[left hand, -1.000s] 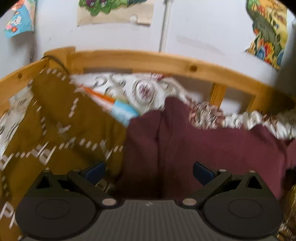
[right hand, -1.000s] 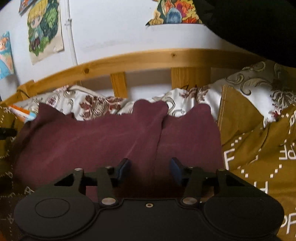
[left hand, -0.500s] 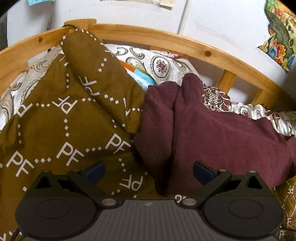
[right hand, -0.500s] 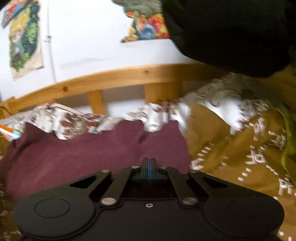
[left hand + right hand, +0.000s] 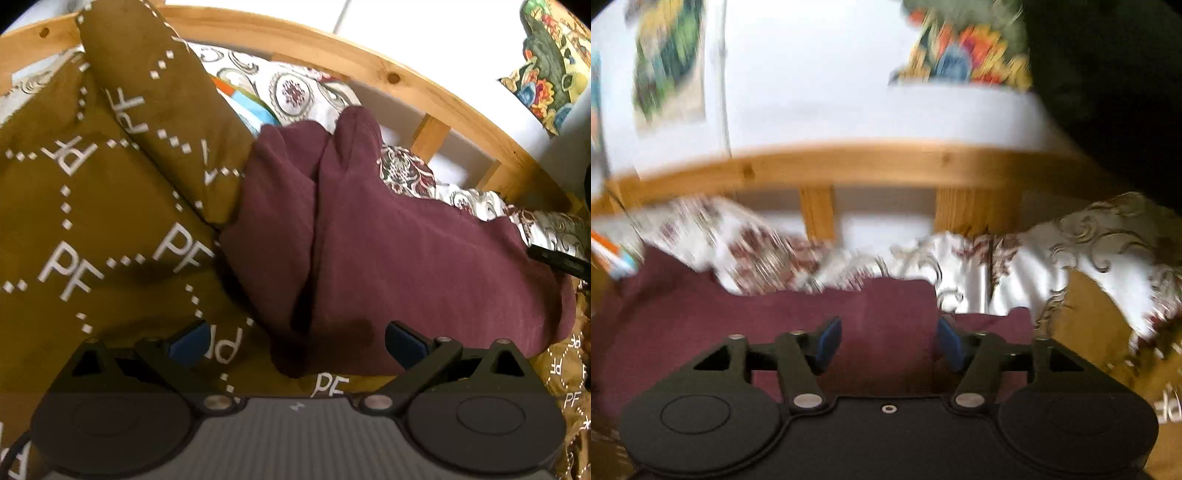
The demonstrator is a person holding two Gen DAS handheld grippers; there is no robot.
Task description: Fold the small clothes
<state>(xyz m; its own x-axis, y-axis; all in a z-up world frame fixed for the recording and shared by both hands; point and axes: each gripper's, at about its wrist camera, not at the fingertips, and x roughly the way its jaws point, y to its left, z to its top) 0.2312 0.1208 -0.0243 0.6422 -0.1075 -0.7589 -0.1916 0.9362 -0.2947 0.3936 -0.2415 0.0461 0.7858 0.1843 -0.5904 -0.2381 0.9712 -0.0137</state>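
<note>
A dark maroon garment lies folded lengthwise across the bed, with a crease running down its left part. My left gripper is open wide, just above the garment's near left corner, holding nothing. In the blurred right wrist view the same maroon garment fills the lower middle. My right gripper is open over its right end, with nothing between its fingers. A black piece of the right gripper shows at the right edge of the left wrist view.
A mustard-brown blanket with white "PF" lettering covers the bed under and left of the garment. A white patterned sheet bunches along the wooden bed rail. Posters hang on the white wall.
My right gripper was shut on the maroon garment half a second ago and has now opened. My left gripper stayed open and drew back slightly toward the garment's near left corner.
</note>
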